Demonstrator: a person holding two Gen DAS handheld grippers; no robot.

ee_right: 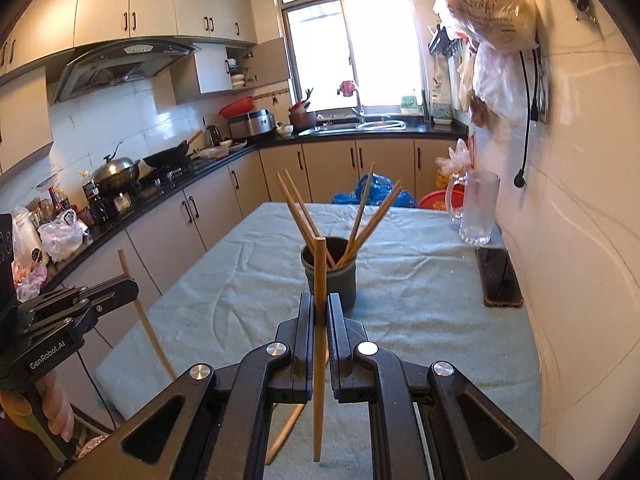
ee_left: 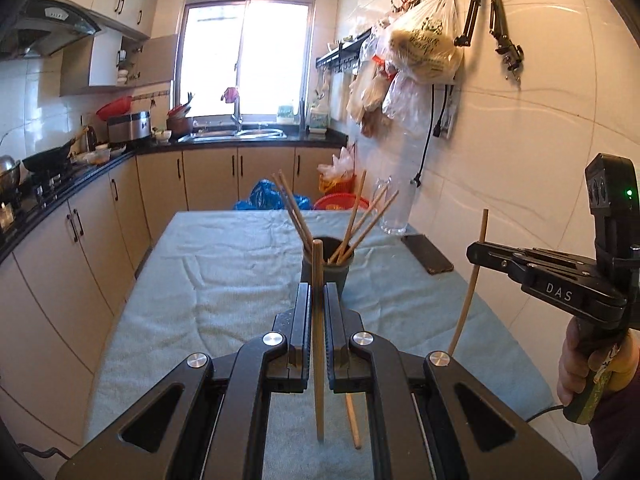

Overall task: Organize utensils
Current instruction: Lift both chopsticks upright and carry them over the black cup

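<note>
A dark cup (ee_left: 342,276) (ee_right: 340,280) stands on the towel-covered table (ee_left: 224,264) with several wooden chopsticks fanned out of it. My left gripper (ee_left: 317,286) is shut on one upright chopstick (ee_left: 319,360), raised just short of the cup. My right gripper (ee_right: 319,296) is shut on another upright chopstick (ee_right: 319,340), also near the cup. Each gripper shows in the other's view: the right gripper (ee_left: 472,250) at the right edge with its chopstick (ee_left: 472,280), the left gripper (ee_right: 134,286) at the left with its chopstick (ee_right: 146,324). One loose chopstick (ee_left: 353,424) (ee_right: 282,436) lies on the towel below the grippers.
A glass mug (ee_right: 478,208) and a dark phone (ee_right: 500,276) sit along the table's right side by the tiled wall (ee_right: 580,240). A kitchen counter (ee_right: 168,176) with pots runs along the left. Bags (ee_left: 272,196) and a red basket (ee_left: 340,202) lie beyond the table's far end.
</note>
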